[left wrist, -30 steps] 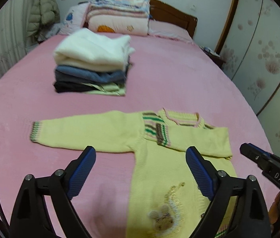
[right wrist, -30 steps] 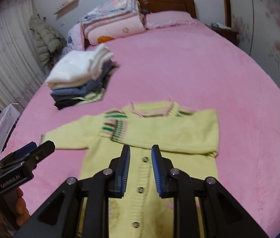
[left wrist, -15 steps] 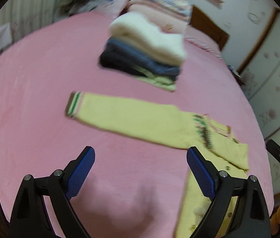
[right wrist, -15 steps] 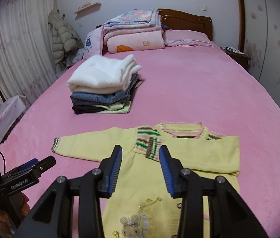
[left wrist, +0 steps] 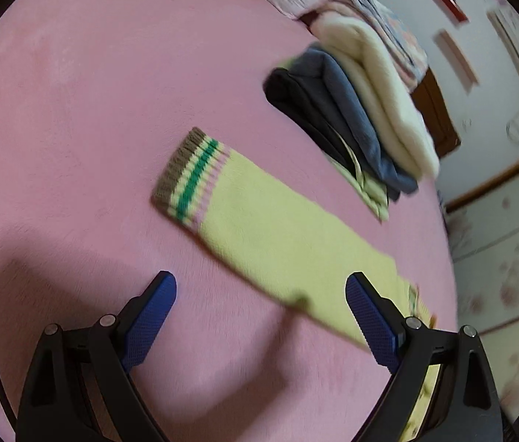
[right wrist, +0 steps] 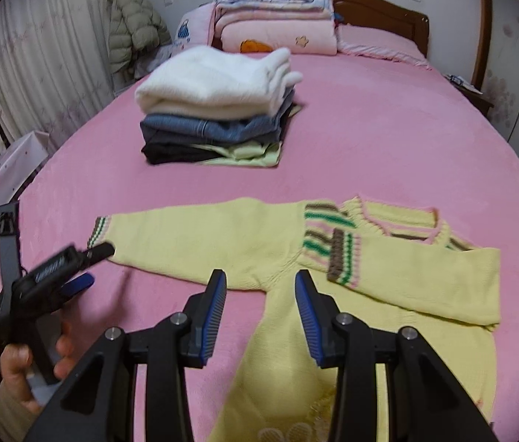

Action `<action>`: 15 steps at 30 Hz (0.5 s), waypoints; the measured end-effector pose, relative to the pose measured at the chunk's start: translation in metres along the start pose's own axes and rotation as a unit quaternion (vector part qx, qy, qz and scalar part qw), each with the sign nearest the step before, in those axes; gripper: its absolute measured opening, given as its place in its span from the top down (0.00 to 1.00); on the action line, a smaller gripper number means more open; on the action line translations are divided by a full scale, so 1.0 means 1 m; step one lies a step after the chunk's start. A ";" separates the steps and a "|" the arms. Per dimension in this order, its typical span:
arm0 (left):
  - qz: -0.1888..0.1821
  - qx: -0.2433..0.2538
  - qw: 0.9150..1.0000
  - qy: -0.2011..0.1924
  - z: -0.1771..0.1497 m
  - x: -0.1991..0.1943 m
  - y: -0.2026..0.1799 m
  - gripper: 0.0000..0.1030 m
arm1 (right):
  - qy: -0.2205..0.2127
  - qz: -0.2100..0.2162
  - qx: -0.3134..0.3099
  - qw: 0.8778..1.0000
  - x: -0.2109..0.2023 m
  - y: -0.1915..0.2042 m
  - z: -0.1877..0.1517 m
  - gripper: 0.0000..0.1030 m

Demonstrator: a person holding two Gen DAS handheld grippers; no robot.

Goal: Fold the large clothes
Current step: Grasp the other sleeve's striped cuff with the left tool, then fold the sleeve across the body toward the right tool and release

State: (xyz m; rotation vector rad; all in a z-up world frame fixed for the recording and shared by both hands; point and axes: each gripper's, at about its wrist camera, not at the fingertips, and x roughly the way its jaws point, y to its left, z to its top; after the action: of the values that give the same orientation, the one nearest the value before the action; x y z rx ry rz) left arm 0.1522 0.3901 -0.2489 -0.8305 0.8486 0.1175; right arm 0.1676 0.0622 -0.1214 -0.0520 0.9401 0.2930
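A yellow knit cardigan [right wrist: 259,243] lies flat on the pink bed [right wrist: 406,129]. One sleeve is folded across its chest, with the striped cuff [right wrist: 344,258] near the collar. The other sleeve [left wrist: 278,228] stretches out sideways and ends in a striped cuff [left wrist: 189,180]. My left gripper [left wrist: 259,287] hangs wide open just over this sleeve, a little short of the cuff, holding nothing. The right wrist view shows that left gripper [right wrist: 92,265] beside the cuff, held by a hand [right wrist: 20,361]. My right gripper [right wrist: 260,280] is partly open above the cardigan's armpit, with nothing pinched.
A stack of folded clothes [right wrist: 215,110], white on top, sits mid-bed beyond the cardigan. Folded quilts [right wrist: 278,18] lie against the wooden headboard [right wrist: 381,11]. A padded coat [right wrist: 130,29] hangs by the curtain, and a white bag [right wrist: 9,169] stands beside the bed's left edge.
My left gripper swung left and down along the outstretched sleeve toward its cuff, rolling as it went. The right gripper's jaws widened from nearly shut, and it shifted left over the armpit.
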 end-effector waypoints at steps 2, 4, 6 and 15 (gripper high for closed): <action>-0.004 0.001 1.000 -0.014 0.005 0.004 -0.001 0.14 | 0.007 0.001 0.000 1.000 0.007 -0.001 -0.001 0.62; -0.003 0.009 1.000 -0.022 0.009 0.010 -0.006 0.34 | 0.013 0.001 0.002 1.000 0.013 -0.003 -0.002 0.62; -0.002 0.012 1.000 -0.014 0.013 0.020 -0.010 0.68 | 0.021 0.003 0.007 1.000 0.019 -0.007 -0.003 0.62; -0.064 0.096 0.992 -0.052 0.007 -0.009 -0.097 0.95 | 0.009 0.007 0.046 0.999 0.012 -0.040 -0.007 0.62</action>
State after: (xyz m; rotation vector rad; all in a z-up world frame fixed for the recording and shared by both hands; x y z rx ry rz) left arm 0.1897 0.3299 -0.1819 -0.6891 0.6945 -0.0331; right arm 0.1799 0.0251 -0.1386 0.0365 0.9720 0.2614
